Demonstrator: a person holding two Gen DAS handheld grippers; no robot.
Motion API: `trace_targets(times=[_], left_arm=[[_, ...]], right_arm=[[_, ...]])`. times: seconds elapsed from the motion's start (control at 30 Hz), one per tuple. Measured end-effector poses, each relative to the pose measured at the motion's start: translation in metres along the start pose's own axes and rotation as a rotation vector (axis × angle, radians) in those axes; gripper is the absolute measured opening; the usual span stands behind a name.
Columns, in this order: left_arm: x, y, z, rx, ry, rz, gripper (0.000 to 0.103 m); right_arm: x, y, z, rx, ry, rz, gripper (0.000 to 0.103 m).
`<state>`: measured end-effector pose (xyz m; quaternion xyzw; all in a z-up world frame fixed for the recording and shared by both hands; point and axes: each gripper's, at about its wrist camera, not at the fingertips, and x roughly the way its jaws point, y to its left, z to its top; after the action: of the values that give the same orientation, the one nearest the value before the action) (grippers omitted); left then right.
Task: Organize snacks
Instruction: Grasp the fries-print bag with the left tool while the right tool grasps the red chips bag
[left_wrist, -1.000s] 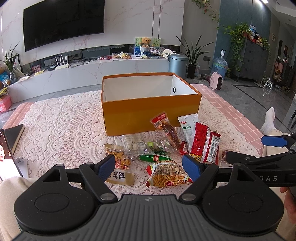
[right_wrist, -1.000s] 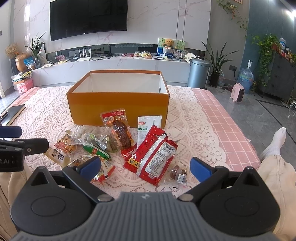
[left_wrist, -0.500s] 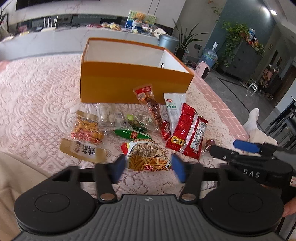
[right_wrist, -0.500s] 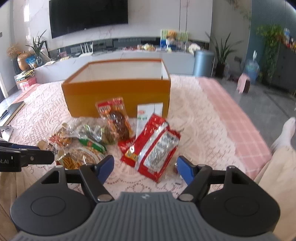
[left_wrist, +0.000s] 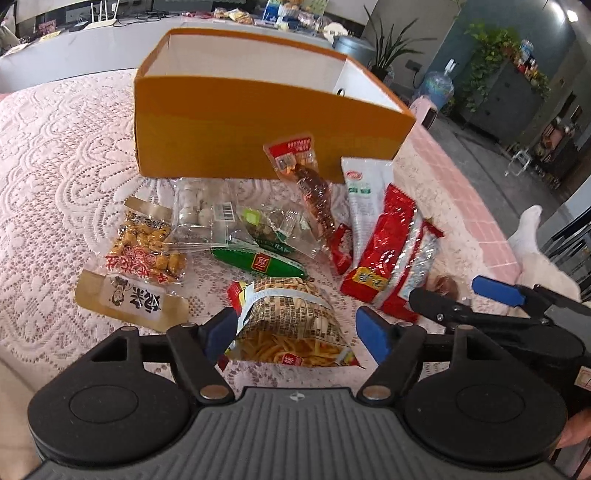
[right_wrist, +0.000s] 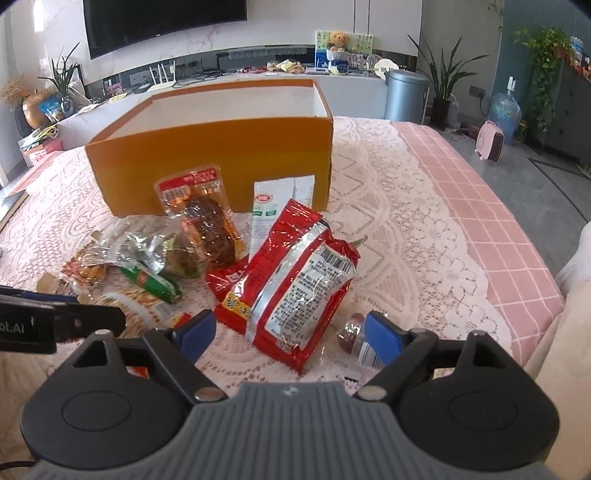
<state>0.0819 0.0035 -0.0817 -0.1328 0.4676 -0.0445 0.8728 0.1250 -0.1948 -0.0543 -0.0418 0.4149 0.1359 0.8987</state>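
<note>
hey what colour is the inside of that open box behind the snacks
White inside, orange outside; the box shows this best in the right wrist view.

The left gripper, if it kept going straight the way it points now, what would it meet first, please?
Most likely the bag of fried sticks, which lies between the open jaws of the left gripper; the pads do not seem to press it, though depth is hard to judge.

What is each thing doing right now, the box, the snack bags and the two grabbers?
Orange box: open on top, upright; no snacks visible inside.
Fries bag: sealed, lying flat between the left gripper's fingers.
Big red bag: sealed, lying flat on the lace cloth.
Left gripper: open, jaws just widened.
Right gripper: open, jaws just widened around the big red bag's near end.
</note>
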Motion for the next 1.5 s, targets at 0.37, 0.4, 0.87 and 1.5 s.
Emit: trace_targets(times=[0.37,0.4,0.87,1.5], left_arm=[[0.024,0.002,-0.001,0.025,0.07,-0.004,0.088],[0.025,0.002,0.0,0.03,0.069,-0.004,0.088],[0.032,-0.002,0.002,0.058,0.061,-0.01,0.079],[-0.024,-0.004,-0.004,0.062,-0.099,0.008,0.065]], right_arm=[[0.033,-0.004,0.011,0.007,0.015,0.032,0.088],[0.036,-0.004,0.012,0.012,0.018,0.033,0.09],[0.069,0.002,0.019,0.025,0.038,0.012,0.088],[0.018,0.022,0.016,-0.046,-0.077,-0.02,0.071]])
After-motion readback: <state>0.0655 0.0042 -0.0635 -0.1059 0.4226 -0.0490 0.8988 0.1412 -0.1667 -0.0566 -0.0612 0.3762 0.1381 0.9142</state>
